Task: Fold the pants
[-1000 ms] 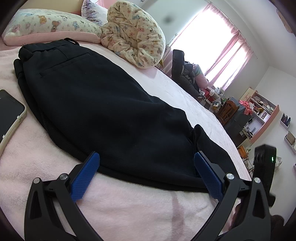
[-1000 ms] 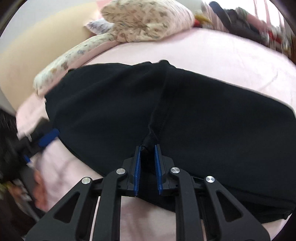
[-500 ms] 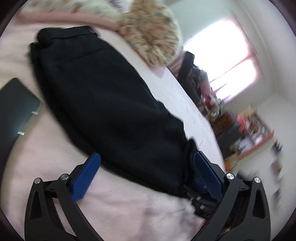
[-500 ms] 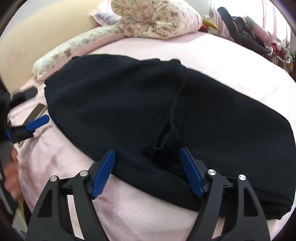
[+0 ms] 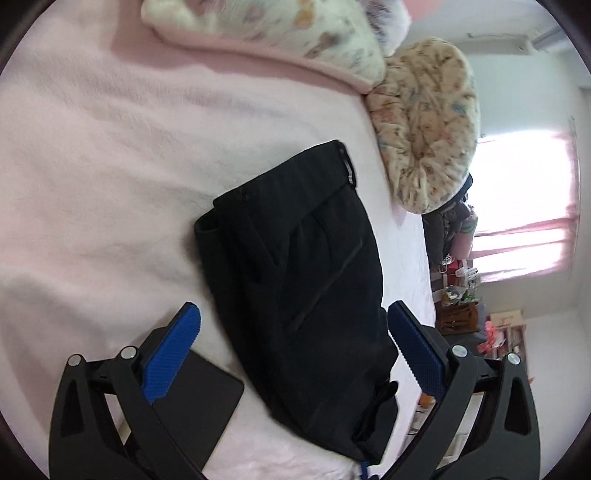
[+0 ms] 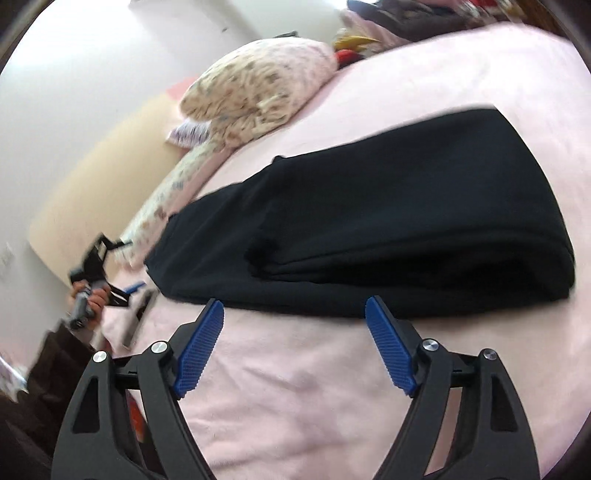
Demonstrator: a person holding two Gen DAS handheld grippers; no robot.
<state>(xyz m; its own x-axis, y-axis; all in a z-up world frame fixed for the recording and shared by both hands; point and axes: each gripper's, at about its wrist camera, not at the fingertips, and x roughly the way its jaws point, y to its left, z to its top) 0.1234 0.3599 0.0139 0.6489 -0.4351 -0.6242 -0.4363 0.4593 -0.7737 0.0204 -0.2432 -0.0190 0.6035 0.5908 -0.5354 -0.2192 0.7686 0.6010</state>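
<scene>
The black pants [image 5: 295, 266] lie folded lengthwise on the pink bed, waistband toward the pillows. In the right wrist view the pants [image 6: 388, 229] lie flat just beyond my fingers. My left gripper [image 5: 291, 347] is open and empty, raised above the pants near the waist end. My right gripper [image 6: 293, 332] is open and empty, just in front of the pants' near edge over bare blanket. The left gripper [image 6: 110, 269] and the hand that holds it show at the far left of the right wrist view.
A black phone [image 5: 199, 410] lies on the pink blanket [image 5: 92, 166] beside the pants, under my left finger. Floral pillows [image 5: 288, 33] and a rolled floral quilt [image 5: 424, 122] sit at the head of the bed. Cluttered furniture [image 5: 461, 302] stands beyond the bed's far side.
My right gripper let go of the pants' crotch fold, opened and pulled back off the cloth. My left gripper lifted and swung toward the waistband end, staying open.
</scene>
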